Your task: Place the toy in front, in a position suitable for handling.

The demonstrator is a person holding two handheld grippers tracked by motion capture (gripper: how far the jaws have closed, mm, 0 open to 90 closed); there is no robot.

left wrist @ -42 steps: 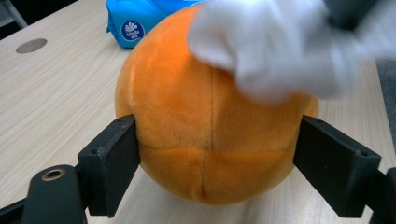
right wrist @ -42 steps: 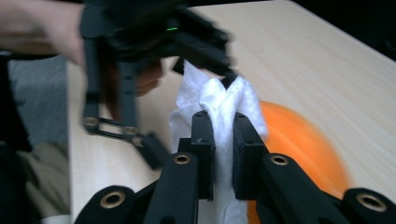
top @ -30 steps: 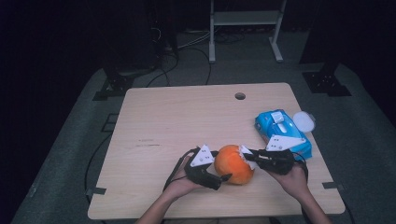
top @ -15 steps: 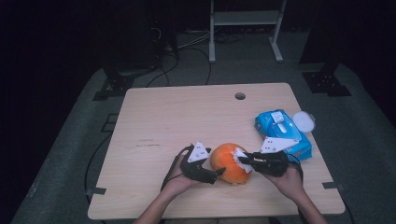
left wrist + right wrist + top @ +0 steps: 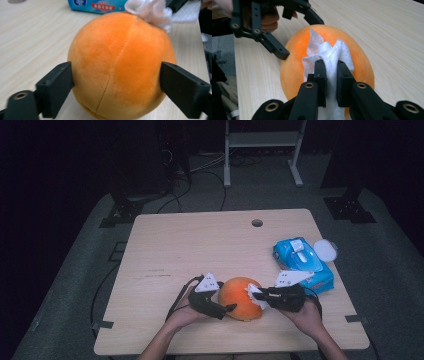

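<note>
An orange plush ball (image 5: pixel 242 296) rests on the wooden table (image 5: pixel 200 245) near its front edge. My left gripper (image 5: pixel 226 306) comes from the left. Its jaws stand wide around the ball (image 5: pixel 120 65), and both pads touch its sides (image 5: pixel 116 75). These jaws have just been opening a little with the ball still between them. My right gripper (image 5: pixel 329 67) is shut on a bunched white wipe (image 5: pixel 324 50) and holds it against the ball's right side (image 5: pixel 254 292). In the left gripper view the wipe (image 5: pixel 150 10) peeks over the ball's top.
A blue pack of wipes (image 5: pixel 300 262) lies at the right of the table, with a round white lid (image 5: pixel 326 250) beside it. A cable hole (image 5: pixel 257 223) sits near the far edge. Beyond the table are a metal stand and cables on the floor.
The ball and my left gripper have shifted slightly to the left. The right gripper still holds the wipe against the ball and has barely moved.
</note>
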